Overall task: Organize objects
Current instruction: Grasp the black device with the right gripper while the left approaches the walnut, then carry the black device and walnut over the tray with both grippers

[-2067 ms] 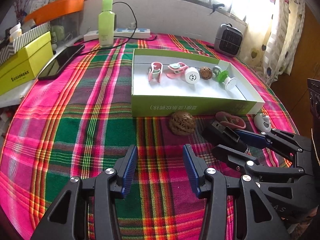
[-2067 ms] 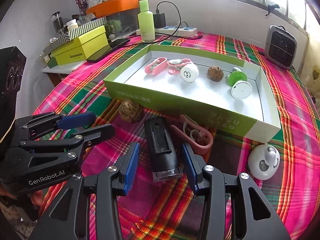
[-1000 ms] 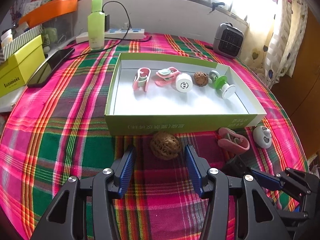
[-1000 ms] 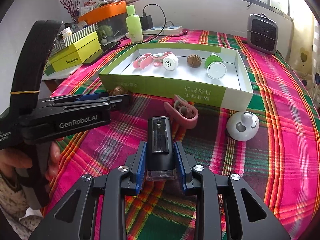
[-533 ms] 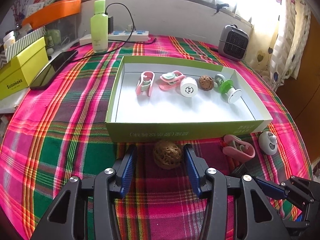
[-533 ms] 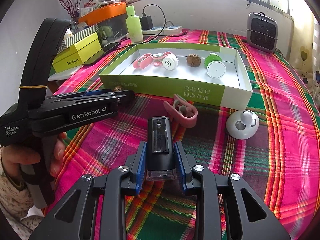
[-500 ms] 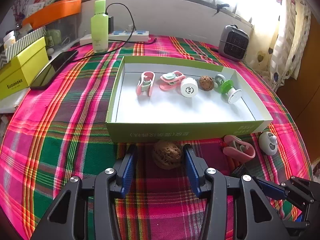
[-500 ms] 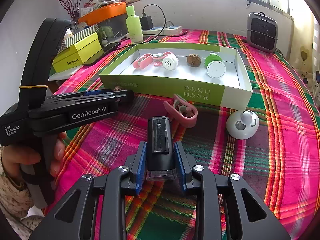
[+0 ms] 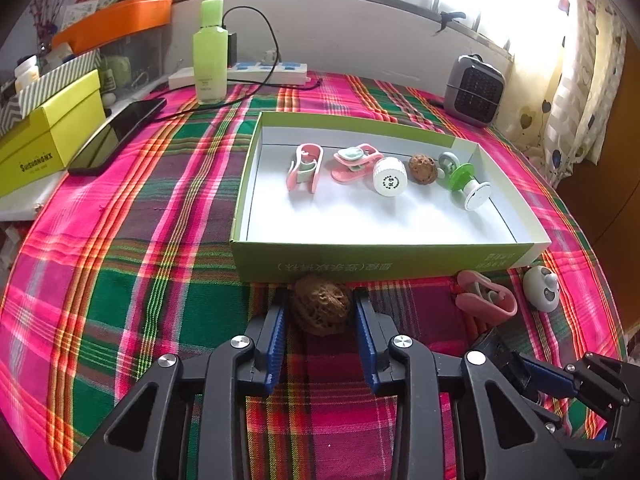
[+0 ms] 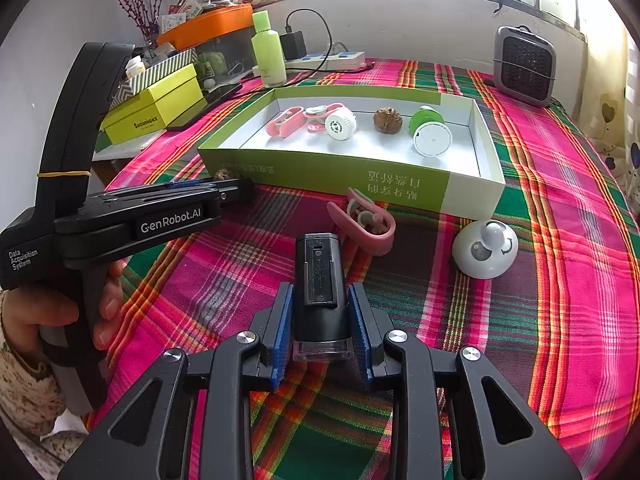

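Note:
A green open box (image 9: 384,266) on the plaid cloth holds pink clips (image 9: 304,166), a white cap (image 9: 389,178), a small walnut (image 9: 423,168) and a green-white suction piece (image 9: 466,184). In the left wrist view my left gripper (image 9: 320,312) has its blue pads against the sides of a brown walnut (image 9: 320,308), just in front of the box wall. In the right wrist view my right gripper (image 10: 320,320) is shut on a black rectangular device (image 10: 320,284). A pink clip (image 10: 364,226) and a white round toy (image 10: 484,250) lie in front of the box (image 10: 360,184).
A green bottle (image 9: 210,52), power strip (image 9: 240,74), phone (image 9: 116,136) and yellow box (image 9: 48,132) sit at the back left. A grey heater (image 9: 474,90) stands at the back right. The table edge curves close on the right.
My left gripper moved forward around the walnut and its jaws closed in onto it. My right gripper keeps its hold on the black device.

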{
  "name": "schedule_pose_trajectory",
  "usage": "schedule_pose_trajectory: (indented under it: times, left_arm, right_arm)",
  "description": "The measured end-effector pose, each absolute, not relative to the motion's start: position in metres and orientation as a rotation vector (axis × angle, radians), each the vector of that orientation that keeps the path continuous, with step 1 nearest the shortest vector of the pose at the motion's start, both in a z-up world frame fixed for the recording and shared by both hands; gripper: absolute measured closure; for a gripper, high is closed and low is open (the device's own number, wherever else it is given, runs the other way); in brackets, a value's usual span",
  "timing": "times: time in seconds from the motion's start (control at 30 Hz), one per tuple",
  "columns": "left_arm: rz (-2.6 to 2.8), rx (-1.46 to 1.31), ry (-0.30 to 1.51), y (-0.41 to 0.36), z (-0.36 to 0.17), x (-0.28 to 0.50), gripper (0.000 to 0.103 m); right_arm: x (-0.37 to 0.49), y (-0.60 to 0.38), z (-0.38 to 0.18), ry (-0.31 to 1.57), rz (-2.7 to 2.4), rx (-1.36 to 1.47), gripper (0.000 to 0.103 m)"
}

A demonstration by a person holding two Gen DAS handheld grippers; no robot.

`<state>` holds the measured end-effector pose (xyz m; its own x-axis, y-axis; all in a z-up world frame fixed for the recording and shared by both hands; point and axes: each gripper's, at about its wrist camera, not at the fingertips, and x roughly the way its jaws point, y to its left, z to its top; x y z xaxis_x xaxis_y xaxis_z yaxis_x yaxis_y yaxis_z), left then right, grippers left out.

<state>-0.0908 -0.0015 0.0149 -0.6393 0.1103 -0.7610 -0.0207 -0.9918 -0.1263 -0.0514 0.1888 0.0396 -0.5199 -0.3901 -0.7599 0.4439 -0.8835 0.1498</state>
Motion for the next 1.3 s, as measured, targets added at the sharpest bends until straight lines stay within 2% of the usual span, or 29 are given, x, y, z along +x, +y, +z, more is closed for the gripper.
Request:
schedule_pose_trajectory:
  times: [0.7, 1.3]
  left_arm:
    - [2.766, -1.264, -0.150, -0.005, 0.020, -0.071, 0.073]
    - [2.757, -1.283, -0.157, -0.006, 0.016, -0.070, 0.073]
  right_arm:
    - [-0.047, 0.187, 0.045, 0.092, -2.396, 1.153, 0.074]
    - [-0.053, 0.172, 0.039, 0.189, -2.420, 1.170, 0.074]
